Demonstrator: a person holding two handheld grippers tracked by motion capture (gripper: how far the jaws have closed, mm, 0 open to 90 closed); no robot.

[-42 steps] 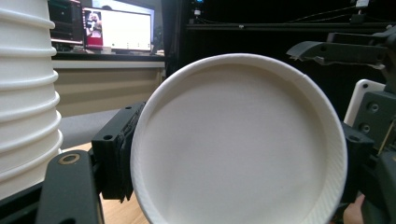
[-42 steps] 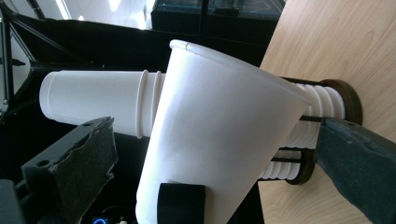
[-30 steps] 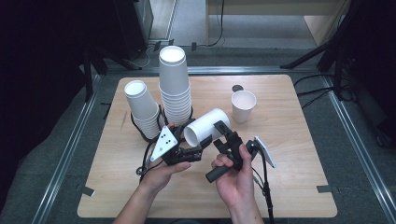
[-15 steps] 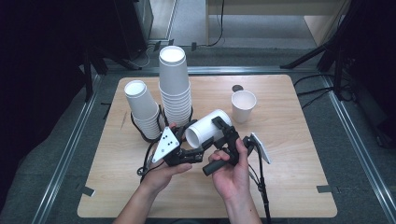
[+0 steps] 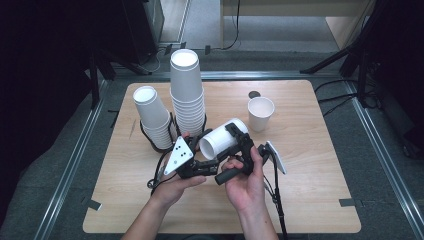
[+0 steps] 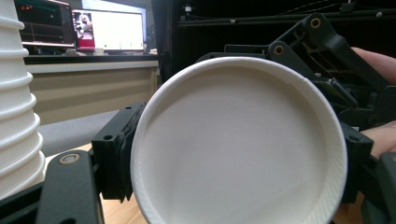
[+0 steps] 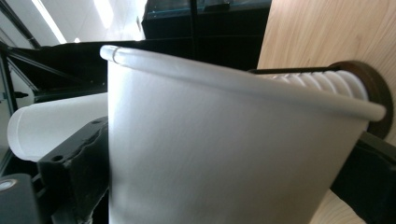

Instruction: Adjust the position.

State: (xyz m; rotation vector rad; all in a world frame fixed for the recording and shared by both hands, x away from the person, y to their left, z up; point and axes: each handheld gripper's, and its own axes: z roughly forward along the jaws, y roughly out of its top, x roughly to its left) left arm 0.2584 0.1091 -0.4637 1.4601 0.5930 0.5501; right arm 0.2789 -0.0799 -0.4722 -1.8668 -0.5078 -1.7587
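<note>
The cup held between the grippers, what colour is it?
White cup, clearest in the high view.

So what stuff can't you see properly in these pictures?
- High view: the small dark round thing behind the single cup is too small to name.
- High view: the bottoms of the tall stack and the short stack sit behind the left gripper and dark holders.
- Left gripper view: the held cup hides the table behind; its lower rim is cut off.
- Right gripper view: the right gripper pads are covered by the cup wall.
</note>
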